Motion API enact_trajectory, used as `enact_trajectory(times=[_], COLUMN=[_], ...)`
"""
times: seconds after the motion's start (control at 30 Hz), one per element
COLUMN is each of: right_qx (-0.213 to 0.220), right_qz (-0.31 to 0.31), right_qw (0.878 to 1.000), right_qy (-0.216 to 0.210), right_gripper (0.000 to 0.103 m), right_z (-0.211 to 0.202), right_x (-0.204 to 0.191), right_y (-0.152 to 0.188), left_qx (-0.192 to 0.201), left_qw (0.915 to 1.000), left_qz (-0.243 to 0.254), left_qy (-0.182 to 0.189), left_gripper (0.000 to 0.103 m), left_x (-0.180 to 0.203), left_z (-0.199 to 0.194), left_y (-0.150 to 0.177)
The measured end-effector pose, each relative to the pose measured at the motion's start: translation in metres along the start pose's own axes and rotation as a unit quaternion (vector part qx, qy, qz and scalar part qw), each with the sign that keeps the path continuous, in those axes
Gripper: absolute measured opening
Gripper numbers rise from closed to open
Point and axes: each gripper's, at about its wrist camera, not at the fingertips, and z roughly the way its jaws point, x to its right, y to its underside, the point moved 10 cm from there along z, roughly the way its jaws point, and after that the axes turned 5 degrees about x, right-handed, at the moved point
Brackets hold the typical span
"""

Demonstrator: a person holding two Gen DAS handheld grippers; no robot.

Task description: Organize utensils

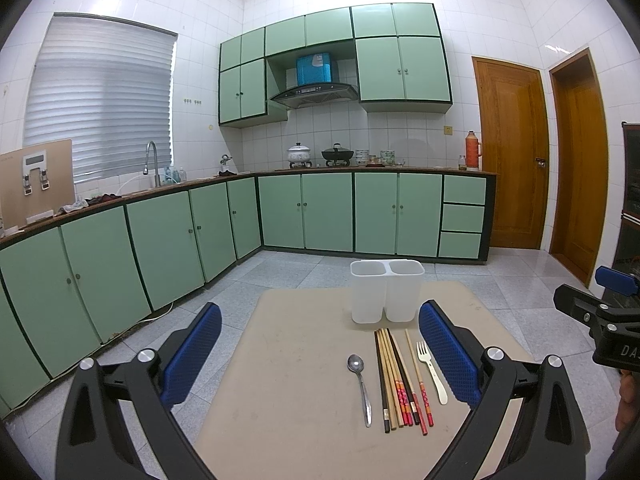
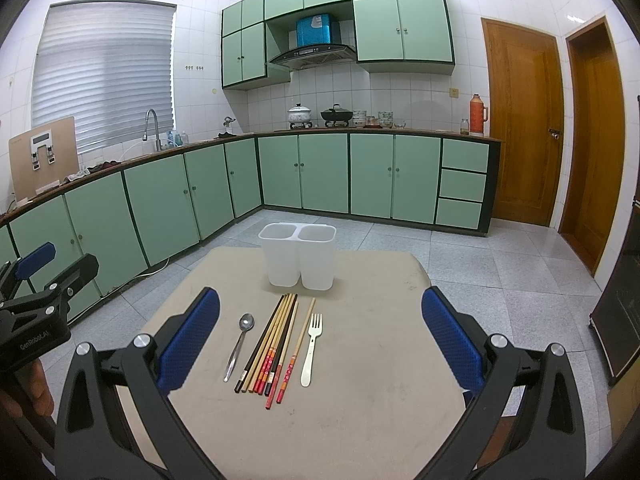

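We hover both tongs, left tongs and right tongs, spread apart and empty over the counter, and grabbing the bunched chopsticks risks scattering them or tipping the light holder.

You cannot see into the white two-compartment holder; its walls hide whatever sits at the bottom. In the left wrist view your right gripper is cut off by the edge, so its jaws cannot be judged there. The chopsticks overlap, so their number stays unclear. The bowls on the far counter are too small to tell apart.
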Motion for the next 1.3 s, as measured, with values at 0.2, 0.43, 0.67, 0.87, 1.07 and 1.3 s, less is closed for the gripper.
enact_trajectory(times=[0.2,0.43,0.67,0.87,1.07,1.3], right_qx=[0.0,0.0,0.0,0.0,-0.002,-0.007], right_qz=[0.0,0.0,0.0,0.0,0.001,0.003], right_qw=[1.0,1.0,1.0,1.0,1.0,1.0], right_qy=[0.0,0.0,0.0,0.0,0.0,0.002], right_gripper=[0.098,0.098,0.098,0.098,0.098,0.098], right_z=[0.0,0.0,0.0,0.0,0.001,0.009], right_x=[0.0,0.0,0.0,0.0,0.001,0.008], right_y=[0.0,0.0,0.0,0.0,0.0,0.001], left_qx=[0.0,0.0,0.0,0.0,-0.001,-0.007], left_qw=[1.0,1.0,1.0,1.0,1.0,1.0], left_qz=[0.0,0.001,0.001,0.002,0.001,0.003], left_qy=[0.0,-0.001,-0.001,-0.001,-0.001,-0.002], left_gripper=[0.097,0.097,0.097,0.097,0.097,0.097], left_x=[-0.002,-0.002,-0.002,-0.001,-0.001,-0.009], left_z=[0.001,0.001,0.001,0.001,0.001,0.011], left_y=[-0.001,0.0,-0.001,0.0,0.0,0.006])
